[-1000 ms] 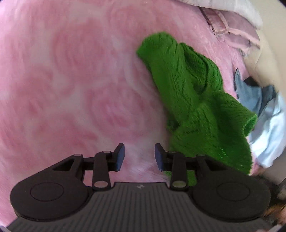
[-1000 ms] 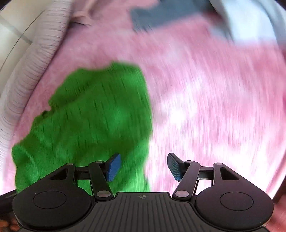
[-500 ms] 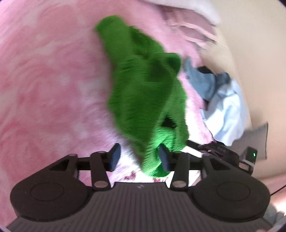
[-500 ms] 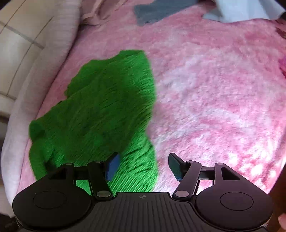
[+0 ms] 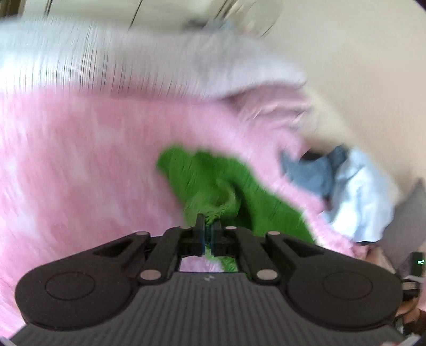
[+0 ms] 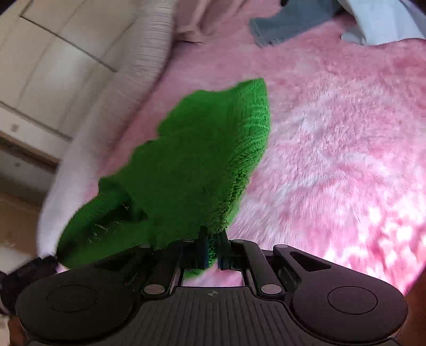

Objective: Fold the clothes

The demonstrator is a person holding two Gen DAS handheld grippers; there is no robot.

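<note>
Both of our grippers are pinching the green sweater (image 6: 197, 159). Our left gripper (image 5: 209, 234) has its two fingers squeezed close together, with a bunch of green knit caught between them. Our right gripper (image 6: 211, 250) is squeezed the same way on another edge of the sweater, and green knit pokes down between its fingers too.

We see the sweater on the fluffy pink blanket (image 6: 332, 138). In the right view it is long and thin. One end is at our right gripper, and the other end points up and away from us, toward the far side of the blanket. Near our gripper it lifts off the blanket and hangs in folds. A wide part of it spreads to the left, toward the white ribbed cushion (image 6: 149, 53).

In the left view the sweater (image 5: 213, 181) is blurry. It runs from our left gripper up and away, and a flap lies off to the right on the blanket (image 5: 80, 159).

Past the sweater we see a blue-grey cloth (image 6: 287, 18) and a pale blue cloth (image 6: 380, 21) lying beside each other at the far edge. They are well apart from the sweater. We cannot tell what kind of clothes they are.
</note>
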